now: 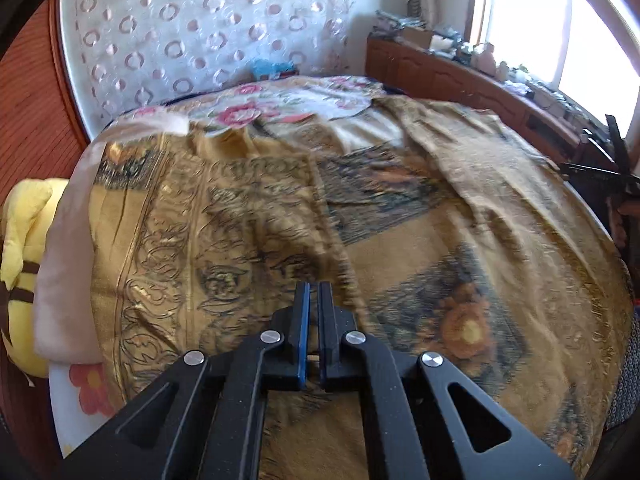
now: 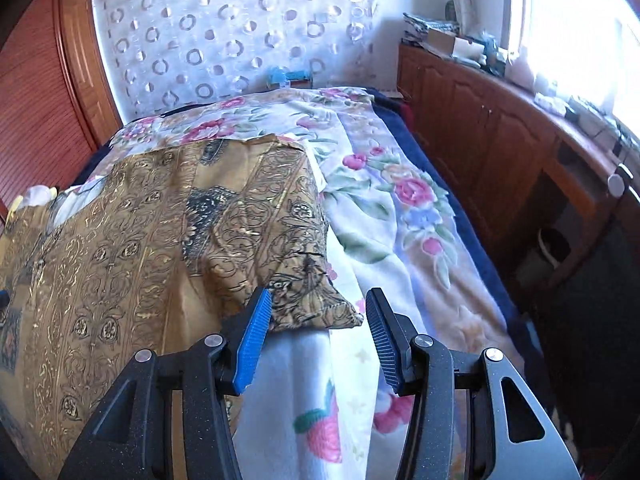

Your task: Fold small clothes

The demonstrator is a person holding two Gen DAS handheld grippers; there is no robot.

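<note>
A golden-brown patterned garment (image 1: 248,208) lies spread across the bed, blurred in the left wrist view. My left gripper (image 1: 314,286) rests on it with its jaws pressed together, and a raised fold of the cloth runs up to the fingertips. In the right wrist view the same garment (image 2: 132,240) covers the left half of the bed. Its near right corner (image 2: 320,312) lies between the blue pad (image 2: 254,336) and the black pad (image 2: 384,340) of my right gripper (image 2: 318,300). That gripper stands open, and neither pad presses the cloth.
A floral sheet (image 2: 400,208) covers the bed under the garment. A yellow plush toy (image 1: 20,256) sits at the bed's left edge. A cluttered wooden cabinet (image 2: 480,112) runs along the right below a bright window. A dark bin (image 2: 554,246) stands on the floor.
</note>
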